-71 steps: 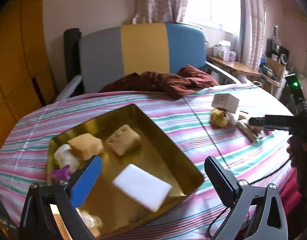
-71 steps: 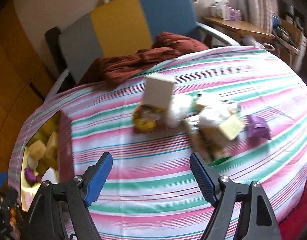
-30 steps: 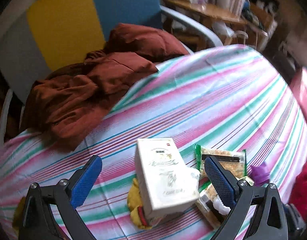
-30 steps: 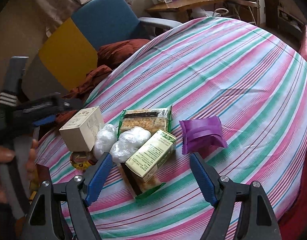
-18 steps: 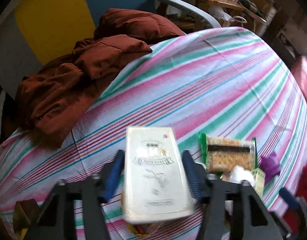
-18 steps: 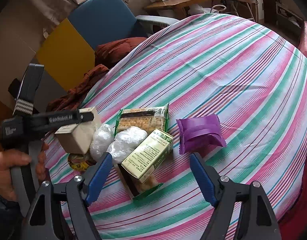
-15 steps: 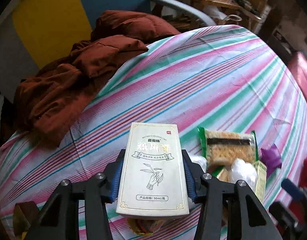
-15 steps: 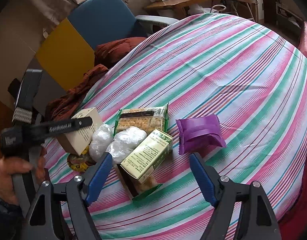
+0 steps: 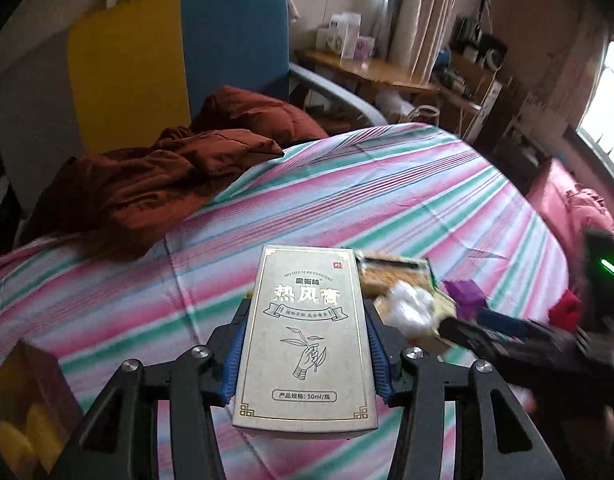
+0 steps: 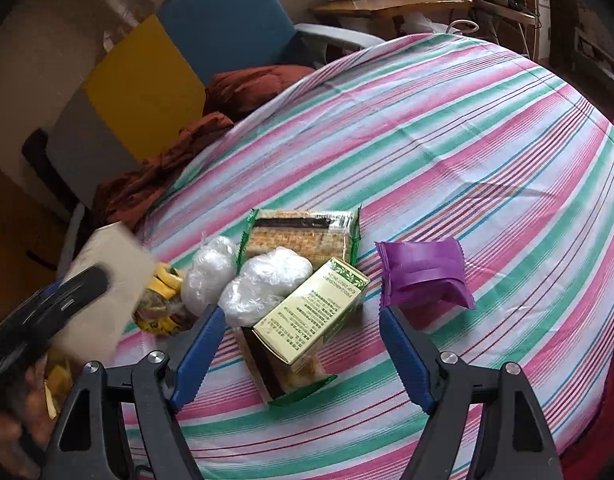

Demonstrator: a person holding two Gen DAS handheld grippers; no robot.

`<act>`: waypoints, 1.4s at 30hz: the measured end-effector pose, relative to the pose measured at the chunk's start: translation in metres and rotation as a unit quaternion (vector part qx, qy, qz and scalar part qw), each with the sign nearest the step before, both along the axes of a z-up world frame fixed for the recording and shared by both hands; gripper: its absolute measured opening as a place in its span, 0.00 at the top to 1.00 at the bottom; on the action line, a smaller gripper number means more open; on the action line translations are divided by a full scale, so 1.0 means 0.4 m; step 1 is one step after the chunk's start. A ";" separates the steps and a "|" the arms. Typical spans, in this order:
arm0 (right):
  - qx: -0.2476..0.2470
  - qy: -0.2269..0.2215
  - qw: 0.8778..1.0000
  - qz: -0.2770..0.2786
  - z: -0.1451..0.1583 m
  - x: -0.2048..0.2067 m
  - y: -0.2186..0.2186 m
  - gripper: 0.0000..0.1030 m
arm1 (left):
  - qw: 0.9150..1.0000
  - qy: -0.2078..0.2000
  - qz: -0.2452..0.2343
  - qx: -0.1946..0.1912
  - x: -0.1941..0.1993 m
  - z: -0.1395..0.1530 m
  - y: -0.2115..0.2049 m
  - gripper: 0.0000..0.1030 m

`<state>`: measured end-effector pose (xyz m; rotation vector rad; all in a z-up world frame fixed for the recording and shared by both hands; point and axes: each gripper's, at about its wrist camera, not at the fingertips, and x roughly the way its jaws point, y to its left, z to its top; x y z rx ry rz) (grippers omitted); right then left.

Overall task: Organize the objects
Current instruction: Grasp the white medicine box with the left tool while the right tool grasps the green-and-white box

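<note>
My left gripper is shut on a cream printed box and holds it lifted above the striped tablecloth; the box also shows blurred at the left of the right wrist view. My right gripper is open and empty, hovering over a pile: a green box, two white plastic bundles, a cracker pack, a yellow packet and a purple pouch. The right gripper shows blurred in the left wrist view.
A gold tray holding yellow pieces sits at the lower left corner of the left wrist view. A brown garment lies on the table's far edge against a grey, yellow and blue chair. A cluttered wooden desk stands beyond.
My left gripper closed on the cream box and lifted it up and left, away from the pile. My right gripper lowered a little toward the green box and stayed open.
</note>
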<state>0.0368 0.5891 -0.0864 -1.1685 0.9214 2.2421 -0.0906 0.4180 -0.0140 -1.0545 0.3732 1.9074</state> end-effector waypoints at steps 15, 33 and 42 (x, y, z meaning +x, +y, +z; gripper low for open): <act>-0.013 -0.081 0.996 -0.027 -0.071 0.004 0.025 0.24 | 0.996 -0.072 0.041 -0.035 0.133 -0.200 -0.194 0.50; 0.005 -0.090 0.996 -0.024 -0.068 -0.005 0.027 0.46 | 0.992 -0.123 0.024 -0.014 0.105 -0.244 -0.181 0.16; -0.001 -0.107 0.994 -0.020 -0.082 -0.005 0.029 0.49 | 0.990 -0.139 0.013 -0.029 0.092 -0.241 -0.153 0.09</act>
